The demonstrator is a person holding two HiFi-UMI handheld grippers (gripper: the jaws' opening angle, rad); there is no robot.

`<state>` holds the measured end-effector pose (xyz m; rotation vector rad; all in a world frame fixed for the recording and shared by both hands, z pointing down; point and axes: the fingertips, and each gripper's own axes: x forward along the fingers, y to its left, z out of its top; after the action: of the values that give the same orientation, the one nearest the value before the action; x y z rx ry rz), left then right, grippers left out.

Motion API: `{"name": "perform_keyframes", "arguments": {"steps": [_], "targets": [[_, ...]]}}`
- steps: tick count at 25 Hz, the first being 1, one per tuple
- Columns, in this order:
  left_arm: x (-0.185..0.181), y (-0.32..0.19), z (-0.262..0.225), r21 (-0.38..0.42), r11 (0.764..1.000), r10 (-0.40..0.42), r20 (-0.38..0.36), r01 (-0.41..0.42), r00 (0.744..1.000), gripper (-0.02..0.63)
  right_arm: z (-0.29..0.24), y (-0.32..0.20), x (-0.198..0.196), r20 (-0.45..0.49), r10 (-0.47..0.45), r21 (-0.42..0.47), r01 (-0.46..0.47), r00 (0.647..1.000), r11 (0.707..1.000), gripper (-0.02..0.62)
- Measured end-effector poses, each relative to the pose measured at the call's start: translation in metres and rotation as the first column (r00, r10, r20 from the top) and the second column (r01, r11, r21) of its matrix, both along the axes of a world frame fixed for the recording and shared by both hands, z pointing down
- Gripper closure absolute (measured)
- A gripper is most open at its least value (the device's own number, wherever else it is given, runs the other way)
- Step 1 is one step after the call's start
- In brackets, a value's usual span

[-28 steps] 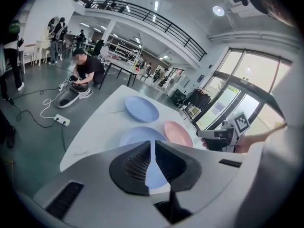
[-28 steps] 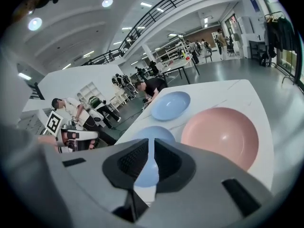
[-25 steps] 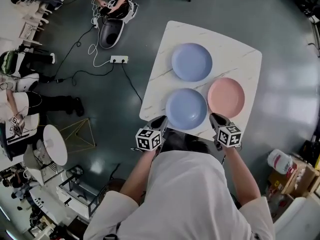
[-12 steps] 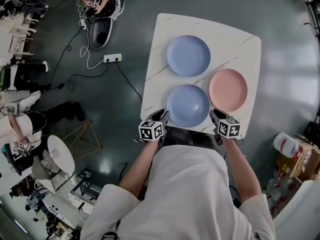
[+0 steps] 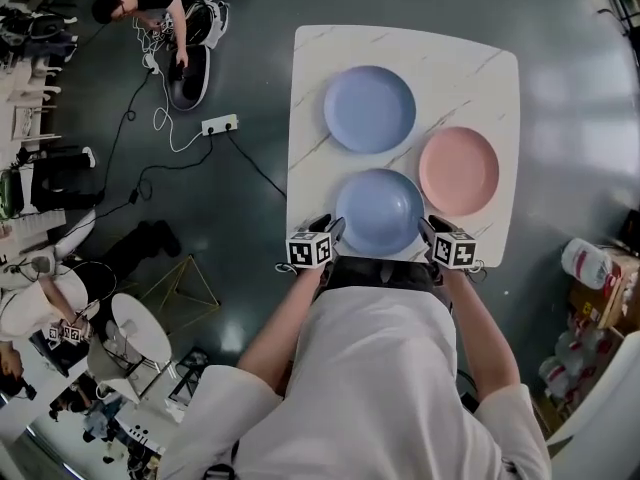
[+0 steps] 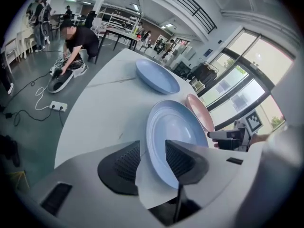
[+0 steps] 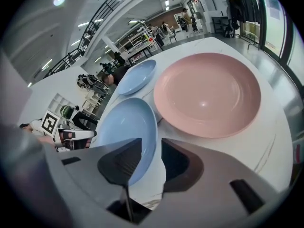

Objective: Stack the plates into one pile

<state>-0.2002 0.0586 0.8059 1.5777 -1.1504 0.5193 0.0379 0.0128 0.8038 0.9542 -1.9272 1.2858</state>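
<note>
My left gripper (image 6: 153, 148) has its jaws wide apart; they have just been opening. The left rim of the near blue plate (image 6: 175, 127) sits in the gap between them, and the pads do not press on it. My right gripper (image 7: 152, 146) is the same: its jaws are wide and have just been opening, and the right rim of that same plate is in the gap, not squeezed. So I have one gripper at each side of this plate. It lies flat on the table (image 5: 480, 78), at the near edge, about in the middle. The pink plate (image 5: 458, 171) lies just beside it, by the right edge of the table. They are so close that they may touch, but I cannot be sure. The far blue plate (image 5: 369, 109) lies flat further back, nearer the left edge. No plate lies on top of another.
</note>
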Motion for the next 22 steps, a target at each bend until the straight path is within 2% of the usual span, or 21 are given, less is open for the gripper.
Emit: {"name": "perform_keyframes", "arguments": {"steps": [4,10,12,14,15,18,22], "targets": [[0.007,-0.004,0.014,-0.031,0.996,0.086,0.024,-0.085,0.996,0.427,0.013,0.007,-0.001,-0.026,-0.008,-0.038,0.007,1.000,0.999,0.472],[0.009,-0.004,0.027,-0.075,0.992,0.101,0.023,-0.099,0.995,0.426,0.023,0.015,-0.002,-0.053,-0.019,-0.058,0.016,0.998,0.998,0.472],[0.009,-0.006,0.030,-0.081,0.990,0.115,0.028,-0.113,0.993,0.453,0.027,0.015,-0.004,-0.057,-0.030,-0.072,0.026,0.998,0.997,0.477],[0.008,-0.003,0.032,-0.093,0.990,0.114,0.034,-0.110,0.993,0.523,0.029,0.018,-0.006,-0.054,-0.036,-0.087,0.031,0.998,0.996,0.505],[0.008,0.000,0.033,-0.102,0.990,0.106,0.032,-0.102,0.994,0.534,0.030,0.019,-0.006,-0.053,-0.032,-0.094,0.027,0.998,0.995,0.520],[0.008,0.001,0.034,-0.114,0.991,0.069,0.000,-0.068,0.998,0.549,0.030,0.019,-0.006,-0.050,-0.010,-0.104,0.005,0.999,0.995,0.528],[0.007,-0.001,0.034,-0.105,0.992,0.068,-0.018,-0.070,0.997,0.551,0.022,0.018,-0.008,-0.032,0.010,-0.104,-0.014,0.999,0.994,0.531]]}}
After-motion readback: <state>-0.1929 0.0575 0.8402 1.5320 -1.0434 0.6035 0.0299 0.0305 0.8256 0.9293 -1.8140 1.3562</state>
